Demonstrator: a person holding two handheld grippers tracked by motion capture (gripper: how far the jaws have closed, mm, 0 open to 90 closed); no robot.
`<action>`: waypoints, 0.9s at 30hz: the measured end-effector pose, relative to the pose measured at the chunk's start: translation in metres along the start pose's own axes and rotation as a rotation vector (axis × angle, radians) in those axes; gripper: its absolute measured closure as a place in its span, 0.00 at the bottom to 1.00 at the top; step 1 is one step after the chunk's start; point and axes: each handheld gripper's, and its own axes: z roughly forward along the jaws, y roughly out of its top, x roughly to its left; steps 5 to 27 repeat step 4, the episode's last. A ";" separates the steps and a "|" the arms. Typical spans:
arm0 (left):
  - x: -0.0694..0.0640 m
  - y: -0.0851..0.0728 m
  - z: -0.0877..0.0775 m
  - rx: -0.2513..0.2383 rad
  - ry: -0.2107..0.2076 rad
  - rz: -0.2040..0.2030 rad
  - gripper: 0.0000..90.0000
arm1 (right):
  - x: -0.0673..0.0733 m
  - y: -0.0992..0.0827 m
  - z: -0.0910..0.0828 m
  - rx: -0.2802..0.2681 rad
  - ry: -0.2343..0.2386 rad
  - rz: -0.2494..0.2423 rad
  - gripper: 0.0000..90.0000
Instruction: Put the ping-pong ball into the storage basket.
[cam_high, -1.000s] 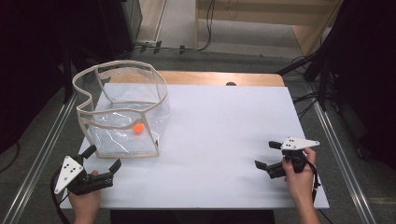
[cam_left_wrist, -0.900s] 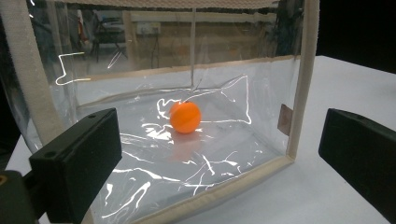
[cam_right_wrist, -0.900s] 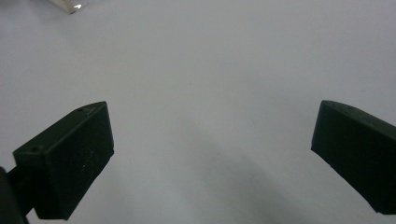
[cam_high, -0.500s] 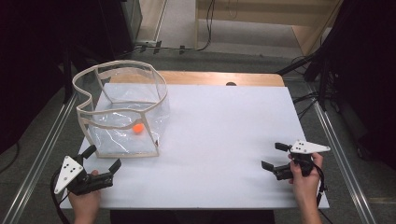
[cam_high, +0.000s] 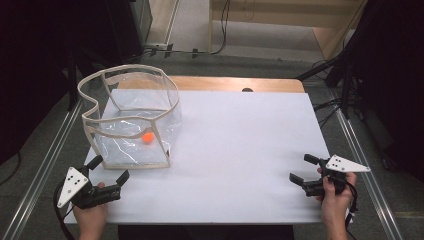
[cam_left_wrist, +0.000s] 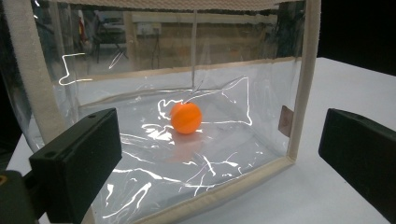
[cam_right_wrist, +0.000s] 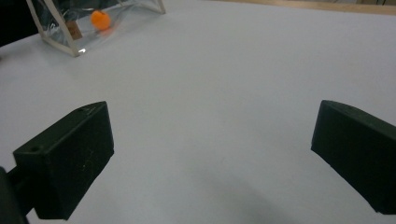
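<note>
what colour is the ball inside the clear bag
Orange. The ball lies on the floor of the clear bag, best seen in the left gripper view.

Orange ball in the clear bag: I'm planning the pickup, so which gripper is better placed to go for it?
Left, probably. The left gripper is open right beside the clear bag holding the orange ball; the right gripper sits across the table.

One clear plastic bag (cam_high: 131, 120) with cream edging stands on one white table (cam_high: 240, 150). One orange ball (cam_high: 147, 138) lies inside the bag. Two grippers are present, the left gripper (cam_high: 107, 175) and the right gripper (cam_high: 304, 169), each held by one hand, two hands in all.
</note>
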 end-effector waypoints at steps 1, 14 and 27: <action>0.000 0.000 0.000 0.000 0.000 0.000 0.00 | 0.000 -0.001 -0.002 -0.008 -0.002 0.003 0.00; 0.000 0.000 0.000 0.000 0.000 -0.001 0.00 | -0.001 -0.002 -0.004 -0.012 -0.007 0.010 0.00; 0.000 0.000 0.000 0.000 0.000 -0.001 0.00 | -0.001 -0.002 -0.004 -0.012 -0.007 0.010 0.00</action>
